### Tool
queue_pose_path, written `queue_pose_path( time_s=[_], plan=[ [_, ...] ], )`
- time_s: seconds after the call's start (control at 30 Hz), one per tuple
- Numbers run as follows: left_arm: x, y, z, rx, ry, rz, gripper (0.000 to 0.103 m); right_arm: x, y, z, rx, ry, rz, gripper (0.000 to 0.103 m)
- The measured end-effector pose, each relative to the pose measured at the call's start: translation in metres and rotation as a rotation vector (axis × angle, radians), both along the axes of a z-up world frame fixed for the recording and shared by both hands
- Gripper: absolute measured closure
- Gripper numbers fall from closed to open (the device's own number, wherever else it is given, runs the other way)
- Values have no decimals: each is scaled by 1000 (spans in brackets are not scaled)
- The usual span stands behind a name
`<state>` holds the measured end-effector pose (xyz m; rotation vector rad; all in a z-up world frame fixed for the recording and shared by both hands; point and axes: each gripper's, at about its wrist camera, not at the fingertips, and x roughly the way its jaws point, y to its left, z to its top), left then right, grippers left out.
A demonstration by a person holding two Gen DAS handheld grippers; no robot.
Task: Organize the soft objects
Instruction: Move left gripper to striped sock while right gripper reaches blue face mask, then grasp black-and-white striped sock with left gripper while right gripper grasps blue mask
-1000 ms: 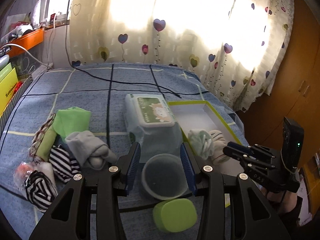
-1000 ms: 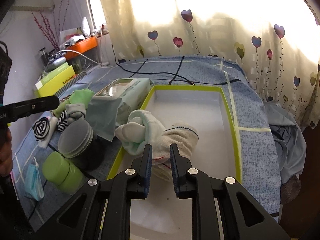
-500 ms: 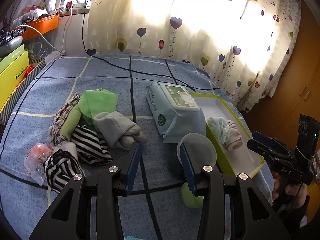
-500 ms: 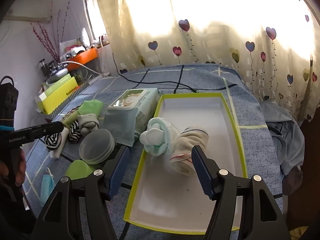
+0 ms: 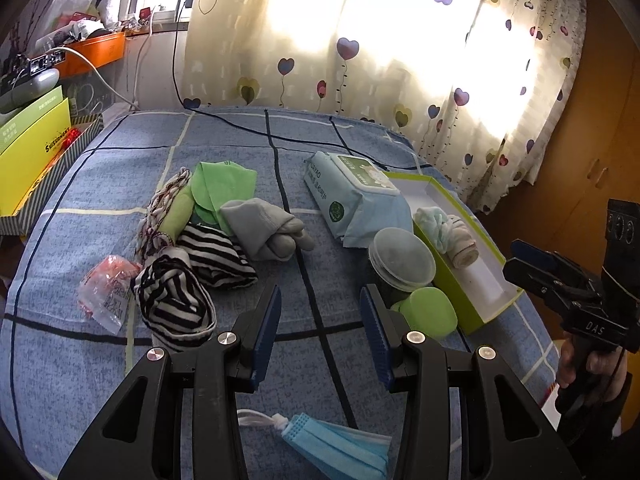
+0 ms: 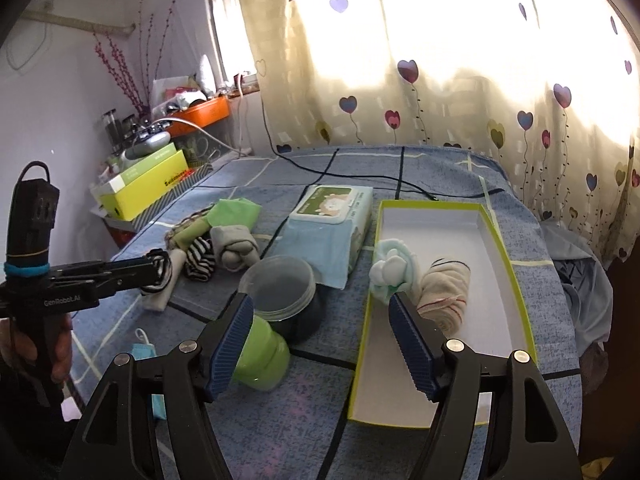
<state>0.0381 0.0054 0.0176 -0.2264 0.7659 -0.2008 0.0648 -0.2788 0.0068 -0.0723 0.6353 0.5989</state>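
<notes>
The right gripper [image 6: 320,336] has just been opening and now stands spread with nothing between its pads. Just ahead and to its right, the cream sock roll [image 6: 444,292] and the mint sock roll [image 6: 390,268] lie side by side in the green-rimmed box [image 6: 500,236] on the bed. The left gripper [image 5: 320,320] is spread too, empty; ahead and to its left lie the grey sock bundle [image 5: 268,230] and the striped socks [image 5: 176,304]

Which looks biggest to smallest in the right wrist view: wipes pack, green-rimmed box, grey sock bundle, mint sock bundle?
1. Green-rimmed box, clearly largest.
2. Wipes pack.
3. Grey sock bundle and mint sock bundle: look about alike; the mint one is nearer the camera, so I won't rank them.
</notes>
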Motion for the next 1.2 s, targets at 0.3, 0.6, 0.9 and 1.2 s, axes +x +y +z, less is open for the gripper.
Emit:
queue_pose_path(
  time_s=[0.3,0.6,0.9,1.2],
  plan=[
    [-27,27,-6,-19,-2,73,60,-37,42,1,-12,-17,158,32],
    [-45,57,-15,-32,4,149,60,-57,95,-21,-63,33,322,33],
    [-48,79,-22,-48,6,181,60,-61,126,-47,-106,119,407,38],
    [-48,90,-30,-56,17,192,60,-58,150,-78,-193,202,467,65]
  ],
)
